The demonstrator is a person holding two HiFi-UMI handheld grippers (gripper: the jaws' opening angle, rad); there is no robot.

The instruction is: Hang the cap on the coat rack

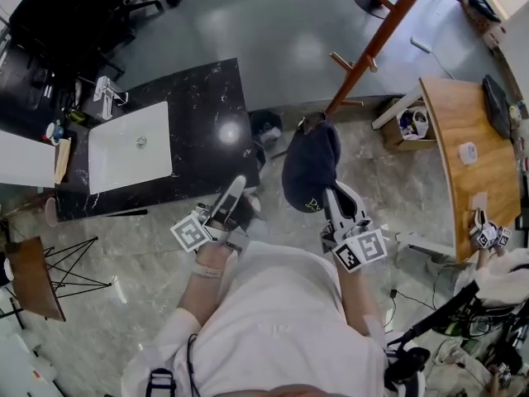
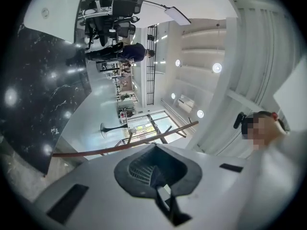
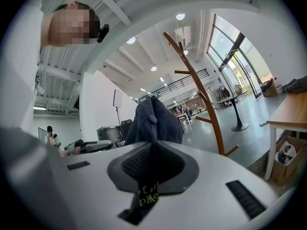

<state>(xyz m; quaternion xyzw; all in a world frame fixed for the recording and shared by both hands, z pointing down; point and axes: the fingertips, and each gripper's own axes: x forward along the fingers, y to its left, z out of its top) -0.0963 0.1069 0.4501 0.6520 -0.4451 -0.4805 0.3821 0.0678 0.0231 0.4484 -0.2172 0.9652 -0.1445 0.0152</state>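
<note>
A dark navy cap (image 1: 310, 165) hangs from my right gripper (image 1: 330, 192), which is shut on its edge at chest height. In the right gripper view the cap (image 3: 153, 122) rises straight up from between the jaws, with yellow print low on the cloth. The brown wooden coat rack (image 1: 376, 44) stands just beyond the cap, its pole slanting up to the right with short pegs (image 1: 342, 60). It also shows in the right gripper view, where the coat rack (image 3: 202, 96) is right of the cap. My left gripper (image 1: 236, 185) is shut and holds nothing, left of the cap.
A black marble counter (image 1: 207, 106) with a white inset sink (image 1: 128, 147) lies at the left. A wooden table (image 1: 463, 114) curves along the right, with an open box (image 1: 411, 124) beside it. A small dark bin (image 1: 266, 126) stands by the rack's foot.
</note>
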